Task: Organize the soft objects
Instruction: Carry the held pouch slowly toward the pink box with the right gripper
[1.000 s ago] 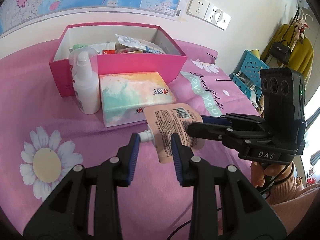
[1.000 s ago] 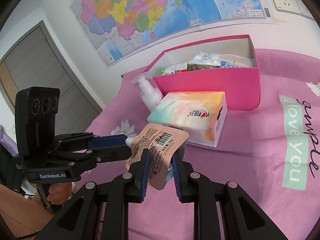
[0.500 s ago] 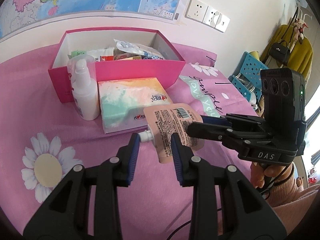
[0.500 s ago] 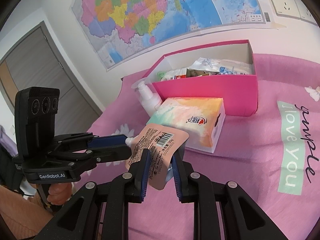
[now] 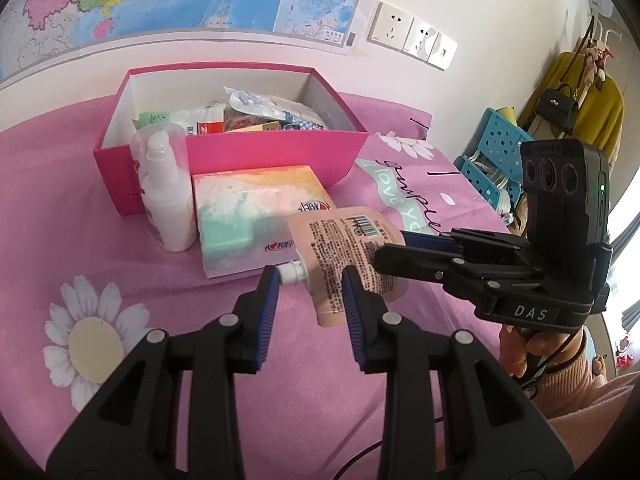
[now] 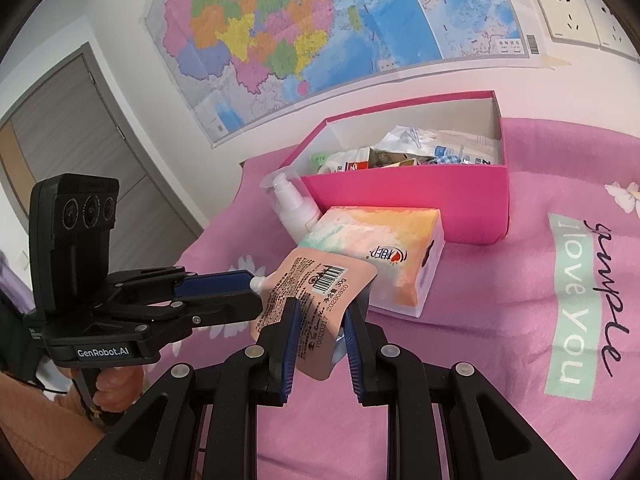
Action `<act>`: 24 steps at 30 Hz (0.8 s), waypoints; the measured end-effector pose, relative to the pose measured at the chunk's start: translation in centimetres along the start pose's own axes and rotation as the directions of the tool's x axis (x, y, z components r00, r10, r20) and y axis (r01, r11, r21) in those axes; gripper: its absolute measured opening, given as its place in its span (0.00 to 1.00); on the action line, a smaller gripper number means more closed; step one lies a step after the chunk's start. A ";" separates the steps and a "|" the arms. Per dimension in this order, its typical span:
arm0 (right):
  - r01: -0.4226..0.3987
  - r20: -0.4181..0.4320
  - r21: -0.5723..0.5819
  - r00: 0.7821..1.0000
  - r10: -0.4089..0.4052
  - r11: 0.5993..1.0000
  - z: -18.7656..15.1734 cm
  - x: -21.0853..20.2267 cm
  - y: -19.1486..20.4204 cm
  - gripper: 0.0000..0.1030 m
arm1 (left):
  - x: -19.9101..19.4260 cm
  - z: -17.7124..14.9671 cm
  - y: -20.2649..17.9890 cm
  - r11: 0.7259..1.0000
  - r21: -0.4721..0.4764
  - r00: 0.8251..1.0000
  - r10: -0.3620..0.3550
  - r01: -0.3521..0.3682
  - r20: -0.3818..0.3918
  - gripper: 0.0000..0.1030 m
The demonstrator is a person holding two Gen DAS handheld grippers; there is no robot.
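A peach spout pouch (image 5: pixel 344 256) with a white cap and a barcode hangs in the air above the pink bedspread. My right gripper (image 6: pixel 318 322) is shut on the pouch (image 6: pixel 320 300) at its lower half. My left gripper (image 5: pixel 310 286) is open, its fingers either side of the pouch's cap end without pressing it. Behind it lie a pastel tissue pack (image 5: pixel 260 216), a white pump bottle (image 5: pixel 166 196) and an open pink box (image 5: pixel 224 152) with several soft packets inside.
The pink flowered bedspread (image 5: pixel 100 280) covers the surface. A wall with a map (image 6: pixel 320 20) and sockets (image 5: pixel 416 36) is behind the box. A blue crate (image 5: pixel 496 148) and hung clothes stand at the far right.
Both grippers with the pouch have drawn back and up a little from the box; the box and tissue pack look farther away. The grip on the pouch is unchanged.
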State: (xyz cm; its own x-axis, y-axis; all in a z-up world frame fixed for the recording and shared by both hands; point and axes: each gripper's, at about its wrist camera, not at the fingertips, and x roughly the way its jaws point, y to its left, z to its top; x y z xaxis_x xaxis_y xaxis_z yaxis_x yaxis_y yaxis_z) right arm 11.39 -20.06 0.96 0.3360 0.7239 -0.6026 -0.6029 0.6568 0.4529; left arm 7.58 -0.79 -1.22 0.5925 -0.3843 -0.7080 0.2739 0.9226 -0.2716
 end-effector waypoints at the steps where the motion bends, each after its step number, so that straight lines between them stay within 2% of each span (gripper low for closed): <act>1: -0.001 0.001 0.000 1.000 0.001 1.000 0.0 0.0 0.0 0.21 | 0.0 0.1 0.0 1.000 0.000 1.000 0.000 0.000 0.001 0.33; 24: 0.005 0.022 -0.019 1.000 -0.005 1.000 0.8 -0.3 0.1 0.21 | -0.3 1.0 -0.2 1.000 0.010 1.000 0.005 -0.006 0.026 0.33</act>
State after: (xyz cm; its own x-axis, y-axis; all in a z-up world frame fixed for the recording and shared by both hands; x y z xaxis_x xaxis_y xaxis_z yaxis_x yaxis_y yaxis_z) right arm 11.76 -20.02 1.70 0.3550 0.7253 -0.5899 -0.6149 0.6565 0.4370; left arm 8.12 -0.88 -0.35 0.6137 -0.3799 -0.6921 0.2784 0.9244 -0.2606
